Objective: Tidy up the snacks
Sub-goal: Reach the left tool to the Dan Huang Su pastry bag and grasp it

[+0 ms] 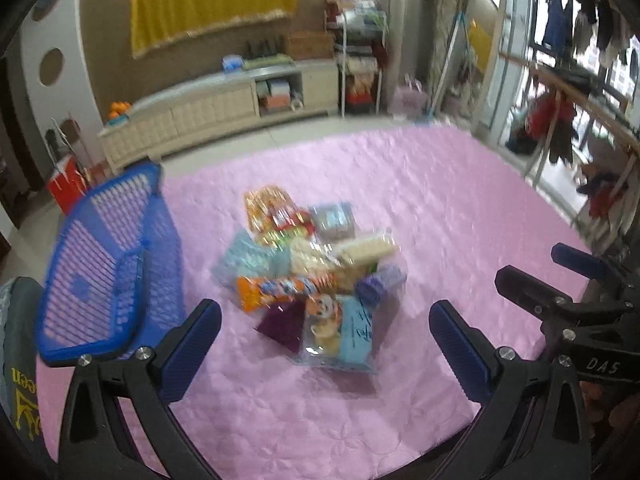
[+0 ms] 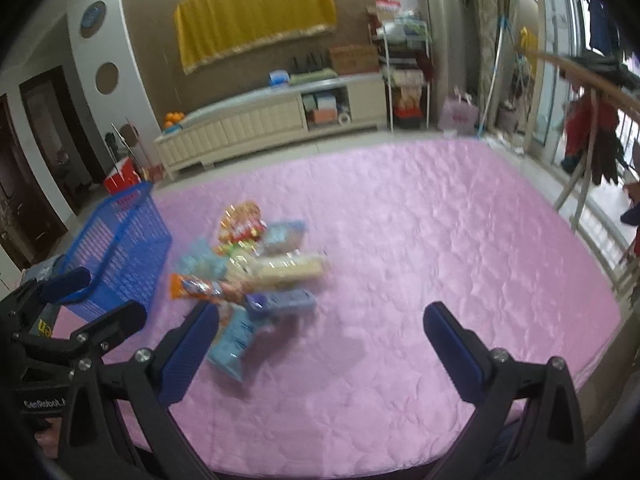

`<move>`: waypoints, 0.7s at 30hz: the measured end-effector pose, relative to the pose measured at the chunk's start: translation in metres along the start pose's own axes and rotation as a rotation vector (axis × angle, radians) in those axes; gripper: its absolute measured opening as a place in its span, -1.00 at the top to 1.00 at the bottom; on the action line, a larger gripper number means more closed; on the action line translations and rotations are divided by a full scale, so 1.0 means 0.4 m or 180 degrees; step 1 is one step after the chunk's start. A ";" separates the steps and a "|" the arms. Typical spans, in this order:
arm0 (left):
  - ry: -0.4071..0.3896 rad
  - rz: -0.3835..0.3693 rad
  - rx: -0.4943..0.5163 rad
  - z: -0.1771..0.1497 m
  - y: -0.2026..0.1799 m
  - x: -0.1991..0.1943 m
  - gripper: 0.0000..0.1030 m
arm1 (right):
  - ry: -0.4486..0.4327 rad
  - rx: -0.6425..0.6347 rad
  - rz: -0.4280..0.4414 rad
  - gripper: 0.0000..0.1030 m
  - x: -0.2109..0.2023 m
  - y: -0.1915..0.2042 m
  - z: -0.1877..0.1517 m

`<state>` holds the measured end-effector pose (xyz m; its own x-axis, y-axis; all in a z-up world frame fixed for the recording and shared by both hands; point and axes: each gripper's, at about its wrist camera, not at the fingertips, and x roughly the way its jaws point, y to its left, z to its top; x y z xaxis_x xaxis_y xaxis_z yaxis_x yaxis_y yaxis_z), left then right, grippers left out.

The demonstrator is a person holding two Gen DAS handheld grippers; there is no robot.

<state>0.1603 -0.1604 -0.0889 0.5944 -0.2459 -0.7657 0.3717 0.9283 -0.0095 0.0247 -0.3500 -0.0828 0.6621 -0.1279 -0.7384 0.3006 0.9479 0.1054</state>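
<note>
Currently both my tongs hang released over the pink quilt (image 1: 440, 184): left gripper (image 1: 325, 322) spread wide, right gripper (image 2: 321, 326) likewise, nothing held. Snack pile (image 1: 308, 272) sits mid-frame in the left view, blurred. Blue basket (image 1: 108, 264) lies tilted at left, beside the pile.

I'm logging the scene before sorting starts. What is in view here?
snack pile: one heap, mixed colours, middle of the cover.
orange packet: one, near side of the heap.
basket: one, blue, empty, left of the heap.
bed cover: one, pink.
cabinet: one, cream, by the wall.
yellow cloth: one, on the wall.
left claw: open, nothing held.
right claw: open, nothing held.
</note>
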 end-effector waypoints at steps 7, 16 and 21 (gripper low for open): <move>0.0454 -0.0087 0.0100 -0.022 -0.013 0.143 -1.00 | 0.0375 0.0071 -0.0095 -1.00 0.116 -0.029 -0.045; 0.0861 -0.0217 0.0207 -0.037 -0.015 0.293 -1.00 | 0.0606 0.0023 -0.0357 -1.00 0.193 -0.045 -0.062; 0.0972 -0.0271 0.0209 -0.040 -0.021 0.332 -0.99 | 0.0679 0.0038 -0.0444 -1.00 0.213 -0.056 -0.073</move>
<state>0.2248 -0.1966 -0.2008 0.3215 -0.2174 -0.9216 0.4621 0.8855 -0.0477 0.0545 -0.3737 -0.1677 0.4543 -0.1916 -0.8700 0.3879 0.9217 -0.0004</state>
